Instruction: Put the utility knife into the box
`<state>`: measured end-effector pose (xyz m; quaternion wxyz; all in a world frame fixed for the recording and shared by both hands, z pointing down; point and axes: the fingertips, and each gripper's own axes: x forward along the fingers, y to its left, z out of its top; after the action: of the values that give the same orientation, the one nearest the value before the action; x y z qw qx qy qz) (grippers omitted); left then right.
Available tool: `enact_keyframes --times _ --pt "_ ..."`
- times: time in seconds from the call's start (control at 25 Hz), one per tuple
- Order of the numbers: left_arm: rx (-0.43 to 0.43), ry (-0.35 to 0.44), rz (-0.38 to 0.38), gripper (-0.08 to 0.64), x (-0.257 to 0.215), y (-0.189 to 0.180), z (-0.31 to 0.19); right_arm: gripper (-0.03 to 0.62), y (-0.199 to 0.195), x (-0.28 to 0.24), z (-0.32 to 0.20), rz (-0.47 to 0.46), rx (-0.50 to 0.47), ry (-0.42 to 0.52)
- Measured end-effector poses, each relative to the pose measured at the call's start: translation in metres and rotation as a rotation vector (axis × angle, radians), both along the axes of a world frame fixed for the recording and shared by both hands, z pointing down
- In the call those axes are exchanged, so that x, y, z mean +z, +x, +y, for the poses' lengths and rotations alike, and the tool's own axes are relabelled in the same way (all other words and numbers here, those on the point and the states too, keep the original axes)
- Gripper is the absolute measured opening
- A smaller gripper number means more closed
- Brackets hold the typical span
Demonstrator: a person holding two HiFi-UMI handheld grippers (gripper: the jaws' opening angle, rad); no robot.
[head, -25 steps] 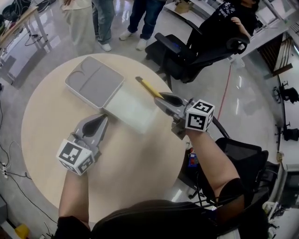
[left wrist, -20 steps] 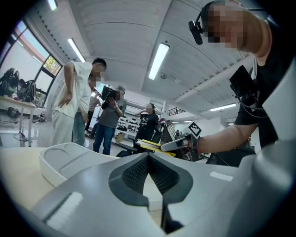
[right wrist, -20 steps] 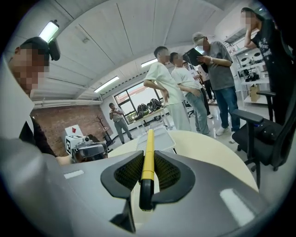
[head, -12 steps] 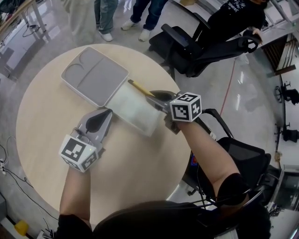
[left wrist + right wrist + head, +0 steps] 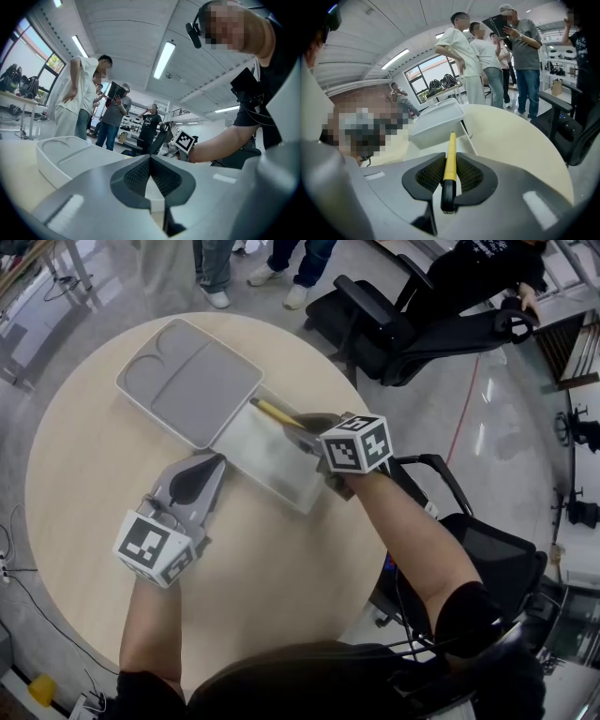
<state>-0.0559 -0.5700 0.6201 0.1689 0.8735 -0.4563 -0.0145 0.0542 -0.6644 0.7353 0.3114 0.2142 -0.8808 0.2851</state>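
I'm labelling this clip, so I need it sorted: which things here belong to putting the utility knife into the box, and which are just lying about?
In the job:
utility knife, clamped in the jaws of the right gripper
white box, open

Lying about:
grey tray beside the box
left gripper, jaws together, empty
black office chair
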Motion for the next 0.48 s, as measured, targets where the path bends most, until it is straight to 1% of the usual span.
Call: enact_keyframes --times 0.16,0.36,0.44,0.48 --pt "0.007 -0.004 -0.004 -0.006 0.005 0.002 -0.001 0.088 -0.006 0.007 -0.006 0.012 0.010 0.012" --pt "0.009 -0.009 0.002 -0.006 0.010 0.004 -0.003 0.091 -0.015 0.011 -0.010 0.033 -0.010 0.049" --pt "0.011 -0.010 0.000 -0.006 0.012 0.006 -0.004 0.108 -0.021 0.007 -0.009 0.034 -0.028 0.081" --pt "0.012 -0.011 -0.001 -0.006 0.013 0.007 -0.004 0.133 -0.024 0.004 -0.009 0.034 -0.035 0.103"
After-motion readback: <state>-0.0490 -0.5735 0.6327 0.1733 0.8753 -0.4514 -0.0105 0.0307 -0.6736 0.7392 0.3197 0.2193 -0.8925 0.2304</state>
